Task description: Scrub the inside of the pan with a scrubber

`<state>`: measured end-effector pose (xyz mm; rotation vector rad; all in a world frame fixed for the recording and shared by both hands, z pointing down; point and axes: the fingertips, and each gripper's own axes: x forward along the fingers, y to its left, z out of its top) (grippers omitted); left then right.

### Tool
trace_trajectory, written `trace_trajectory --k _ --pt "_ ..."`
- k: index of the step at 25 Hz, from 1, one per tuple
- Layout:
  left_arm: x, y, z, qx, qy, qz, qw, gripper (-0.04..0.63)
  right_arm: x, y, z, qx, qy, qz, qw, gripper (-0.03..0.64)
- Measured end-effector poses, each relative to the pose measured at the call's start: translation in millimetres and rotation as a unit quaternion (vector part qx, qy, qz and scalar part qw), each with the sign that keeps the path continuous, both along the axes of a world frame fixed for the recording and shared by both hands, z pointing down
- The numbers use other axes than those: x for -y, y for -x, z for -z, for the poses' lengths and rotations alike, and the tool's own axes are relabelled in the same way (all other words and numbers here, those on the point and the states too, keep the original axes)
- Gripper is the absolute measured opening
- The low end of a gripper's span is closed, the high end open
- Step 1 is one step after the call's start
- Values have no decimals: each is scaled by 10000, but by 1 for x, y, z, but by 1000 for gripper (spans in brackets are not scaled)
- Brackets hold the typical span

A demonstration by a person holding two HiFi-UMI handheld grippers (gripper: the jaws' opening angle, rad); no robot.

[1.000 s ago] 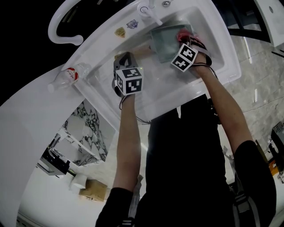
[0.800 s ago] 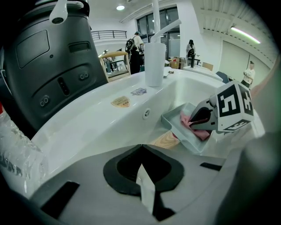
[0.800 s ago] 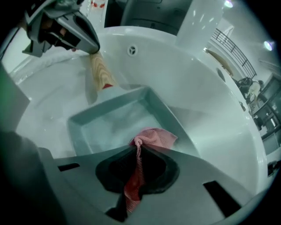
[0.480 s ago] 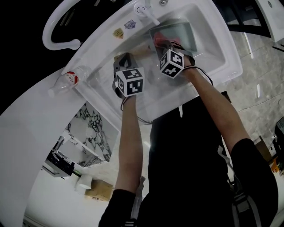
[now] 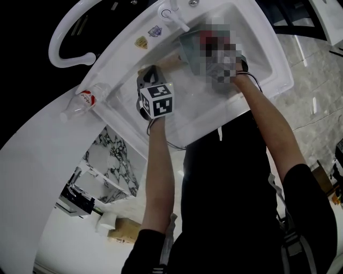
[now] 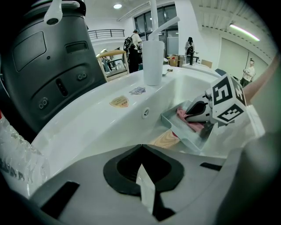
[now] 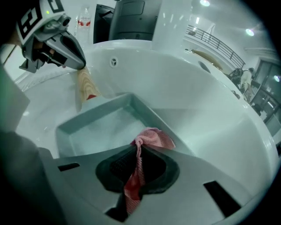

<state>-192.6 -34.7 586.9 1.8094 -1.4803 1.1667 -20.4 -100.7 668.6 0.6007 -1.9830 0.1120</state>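
Observation:
A square grey pan (image 7: 99, 125) lies tilted in the white sink (image 5: 257, 32), its wooden handle (image 7: 85, 81) pointing toward the sink's wall. My left gripper (image 5: 151, 70) is shut on that handle, with its jaw tips closed together in the left gripper view (image 6: 141, 147). My right gripper (image 7: 137, 151) is shut on a pink mesh scrubber (image 7: 151, 137), which hangs over the pan's near rim and touches its inside. From the left gripper view the right gripper (image 6: 203, 115) sits in the pan (image 6: 184, 134). A mosaic patch hides it in the head view.
A white faucet (image 5: 174, 13) stands at the sink's back edge above the pan. A plastic water bottle (image 5: 80, 99) lies on the counter to the left of the sink. An overflow hole (image 7: 114, 62) marks the sink wall. A person's arms reach over the sink's front edge.
My right gripper swept left across the pan with the scrubber, then back to the right and farther in. My left gripper stayed put on the handle.

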Motion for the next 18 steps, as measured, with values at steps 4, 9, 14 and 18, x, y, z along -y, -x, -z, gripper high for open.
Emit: trace_trajectory --k 4,9,14,18 --pt "0 0 0 19 -1 -25 10000 32 16 -26 -5 -500 -265 -85 9984 31" --pt "-1 -1 0 5 14 -31 10000 34 31 -38 -9 -1358 -792 135 9875 25" --pt "0 0 -1 -73 5 -5 10000 32 45 -42 -11 -1474 -938 -208 9844 25" --pt "0 0 0 -9 -16 -49 10000 32 43 -25 -5 -1072 -824 -274 9904 25"
